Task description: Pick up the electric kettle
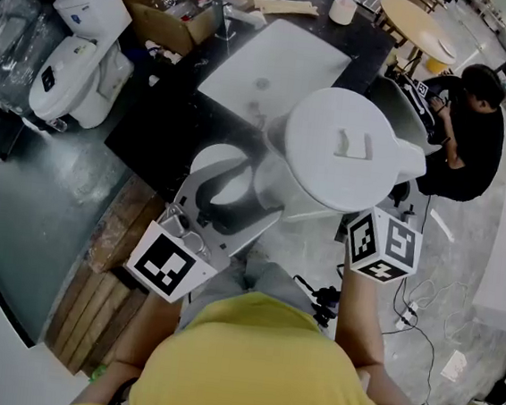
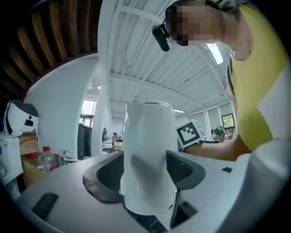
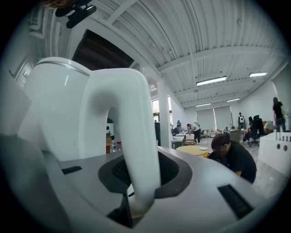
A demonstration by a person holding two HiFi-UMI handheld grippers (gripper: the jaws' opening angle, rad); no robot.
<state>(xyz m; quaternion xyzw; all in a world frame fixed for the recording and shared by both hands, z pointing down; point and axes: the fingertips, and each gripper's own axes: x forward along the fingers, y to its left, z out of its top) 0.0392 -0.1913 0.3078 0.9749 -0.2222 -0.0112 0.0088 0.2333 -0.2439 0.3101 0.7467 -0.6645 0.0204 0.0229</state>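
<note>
The white electric kettle (image 1: 340, 148) hangs in the air in front of me, and in the head view I look down on its round lid. My left gripper (image 1: 243, 192) reaches in from the left at the kettle's lower body. In the left gripper view the body (image 2: 148, 154) fills the gap of that gripper (image 2: 145, 175), and both dark pads (image 2: 111, 173) lie against it. My right gripper (image 1: 361, 214) comes from below right. In the right gripper view the kettle's curved handle (image 3: 125, 136) runs down between the jaws of this gripper (image 3: 141, 175), which are shut on it.
A black table (image 1: 181, 118) with a white board (image 1: 277, 60) lies under and behind the kettle. A cardboard box (image 1: 165, 13) and white machines (image 1: 79, 62) stand at the left. A seated person in black (image 1: 472, 130) is at the right, with cables (image 1: 421, 314) on the floor.
</note>
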